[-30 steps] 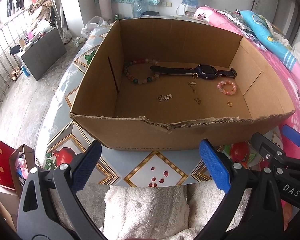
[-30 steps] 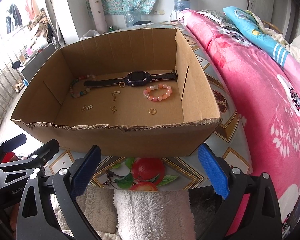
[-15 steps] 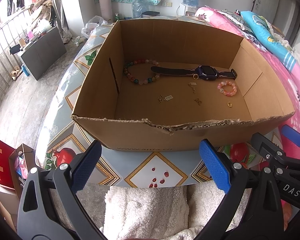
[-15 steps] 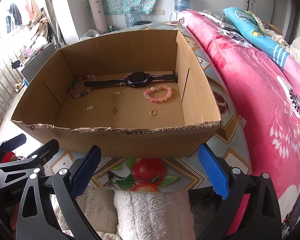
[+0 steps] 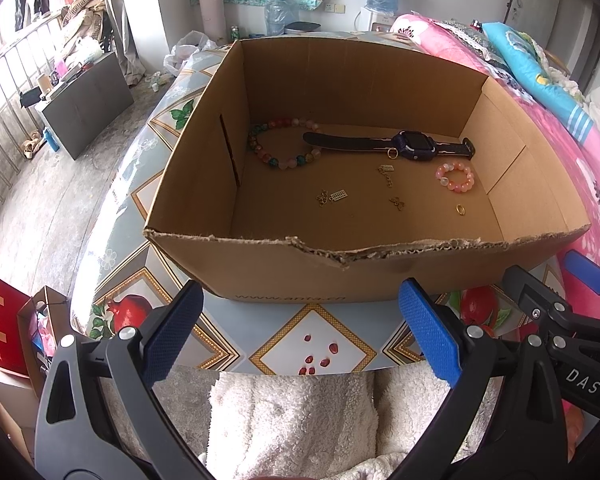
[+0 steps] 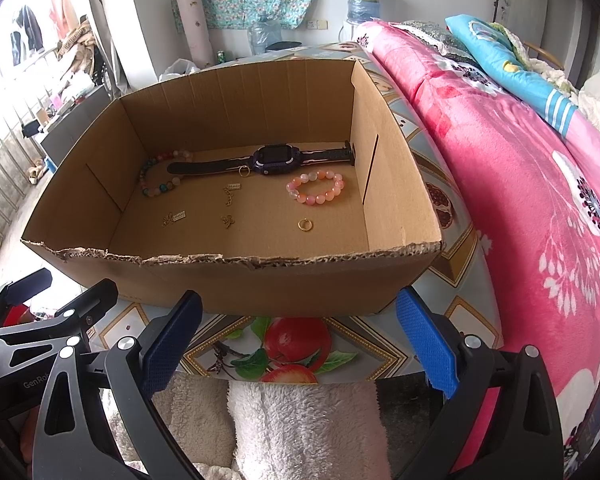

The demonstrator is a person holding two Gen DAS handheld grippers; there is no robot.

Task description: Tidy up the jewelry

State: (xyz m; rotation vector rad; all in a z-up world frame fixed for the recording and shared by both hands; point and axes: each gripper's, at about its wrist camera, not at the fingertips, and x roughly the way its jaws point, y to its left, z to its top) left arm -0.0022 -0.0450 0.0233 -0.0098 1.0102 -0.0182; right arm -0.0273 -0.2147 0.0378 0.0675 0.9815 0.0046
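Between blue pads spread wide apart, nothing held: left gripper (image 5: 300, 332) and right gripper (image 6: 298, 340) both empty, side by side short of the near torn wall of the cardboard box (image 5: 284, 264). Directly beneath both tools, fluffy white fabric (image 6: 304, 428). Just ahead, fruit-patterned tablecloth (image 5: 312, 344) under the box. Farther ahead, on the box floor: gold ring (image 6: 305, 225) nearest the right gripper, pink bead bracelet (image 6: 315, 187) beyond it, small gold charms (image 6: 227, 221) mid-floor, multicoloured bead bracelet (image 5: 283, 147) toward the far left corner, dark purple watch (image 6: 276, 159) stretched along the far wall. Off to the right, pink floral blanket (image 6: 520, 184).
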